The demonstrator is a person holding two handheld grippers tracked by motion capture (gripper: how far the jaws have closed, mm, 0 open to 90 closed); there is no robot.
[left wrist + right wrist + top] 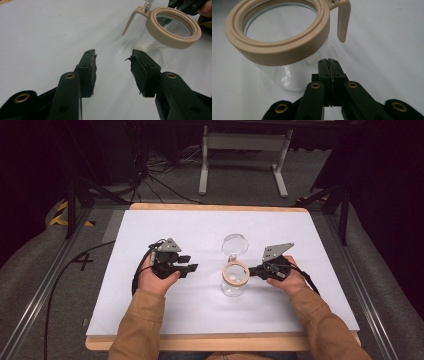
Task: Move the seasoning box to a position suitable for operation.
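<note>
A clear glass jar (234, 287) with a beige rim ring (235, 273) stands upright at the middle of the white table top. Its round glass lid (234, 244) is swung open behind it. My right gripper (251, 270) is shut with nothing between its pads, its tips (329, 61) against the glass wall just under the rim ring (279, 50). A beige latch lever (344, 21) hangs from the ring's far side. My left gripper (192, 264) rests open to the left of the jar, apart from it; its tips (113, 58) point toward the rim ring (175, 31).
The white sheet (165, 310) covers a wooden board whose edge (215, 207) shows at the back. A white metal stand (245, 142) and cables (160, 167) are on the floor beyond. Dark frame rails run along both sides of the table.
</note>
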